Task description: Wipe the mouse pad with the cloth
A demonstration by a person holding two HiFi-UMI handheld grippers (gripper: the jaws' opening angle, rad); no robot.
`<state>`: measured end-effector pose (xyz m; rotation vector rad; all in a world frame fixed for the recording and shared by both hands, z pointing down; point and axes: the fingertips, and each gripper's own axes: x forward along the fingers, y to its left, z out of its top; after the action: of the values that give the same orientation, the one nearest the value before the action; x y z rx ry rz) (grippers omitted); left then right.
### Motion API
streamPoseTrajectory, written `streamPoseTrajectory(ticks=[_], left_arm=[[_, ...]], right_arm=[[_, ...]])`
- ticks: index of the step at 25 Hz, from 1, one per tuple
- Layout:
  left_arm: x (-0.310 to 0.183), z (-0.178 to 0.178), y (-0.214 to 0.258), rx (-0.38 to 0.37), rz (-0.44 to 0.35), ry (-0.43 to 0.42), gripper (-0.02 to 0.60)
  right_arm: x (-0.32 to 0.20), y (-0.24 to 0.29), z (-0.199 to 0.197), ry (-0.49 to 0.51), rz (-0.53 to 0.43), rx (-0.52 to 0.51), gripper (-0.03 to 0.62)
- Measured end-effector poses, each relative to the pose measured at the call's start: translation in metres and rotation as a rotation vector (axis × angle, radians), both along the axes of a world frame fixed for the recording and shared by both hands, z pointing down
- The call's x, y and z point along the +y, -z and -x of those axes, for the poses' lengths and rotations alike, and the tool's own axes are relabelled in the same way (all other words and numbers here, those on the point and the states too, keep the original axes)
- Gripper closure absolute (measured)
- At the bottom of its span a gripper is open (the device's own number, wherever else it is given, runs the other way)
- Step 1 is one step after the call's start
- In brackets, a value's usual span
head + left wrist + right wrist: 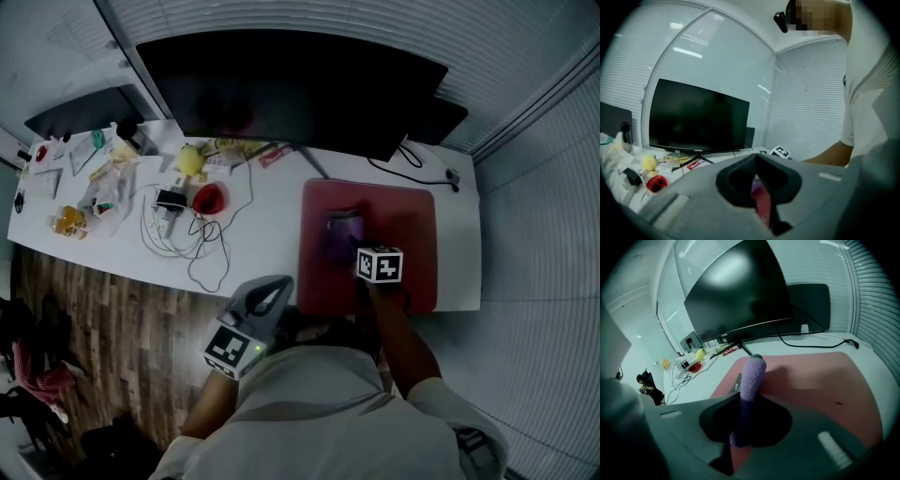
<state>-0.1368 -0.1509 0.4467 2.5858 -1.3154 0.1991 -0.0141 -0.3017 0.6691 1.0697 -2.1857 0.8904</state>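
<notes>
Right gripper [354, 246] centre-right of head view, over red mouse pad [408, 220]. Jaws narrow, clamped on purple cloth [342, 232]; fabric fills gap and sticks out past tips. Cloth over pad's left half. Left gripper [270, 292] lower centre, at near edge of white desk [267, 230]; jaws together, nothing between. Clear plastic bag [101, 199] upper left on desk, contents unclear.
</notes>
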Motion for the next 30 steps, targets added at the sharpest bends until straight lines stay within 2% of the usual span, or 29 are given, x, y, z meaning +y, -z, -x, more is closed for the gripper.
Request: streamPoseTrajectory(ticks=[8, 13, 17, 21, 26, 30], left_arm=[[-0.035, -0.107, -0.005, 0.0, 0.022, -0.023, 0.578], [-0.057, -0.182, -0.016, -0.016, 0.034, -0.081, 0.578], [-0.072, -0.228, -0.031, -0.013, 0.065, -0.116, 0.578], [-0.076, -0.264, -0.029, -0.019, 0.054, -0.175, 0.578], [-0.072, -0.277, -0.019, -0.018, 0.037, -0.213, 0.578], [-0.061, -0.262, -0.01, -0.016, 0.017, -0.205, 0.578]], right_arm=[[-0.029, -0.008, -0.129, -0.099, 0.016, -0.017, 0.543], [-0.04, -0.017, -0.219, -0.188, 0.03, -0.029, 0.543], [-0.046, -0.03, -0.289, -0.238, 0.018, 0.018, 0.543], [-0.045, -0.033, -0.349, -0.296, -0.001, 0.088, 0.543], [-0.033, -0.007, -0.376, -0.343, -0.055, 0.099, 0.543], [-0.019, 0.037, -0.344, -0.301, -0.137, 0.014, 0.543]])
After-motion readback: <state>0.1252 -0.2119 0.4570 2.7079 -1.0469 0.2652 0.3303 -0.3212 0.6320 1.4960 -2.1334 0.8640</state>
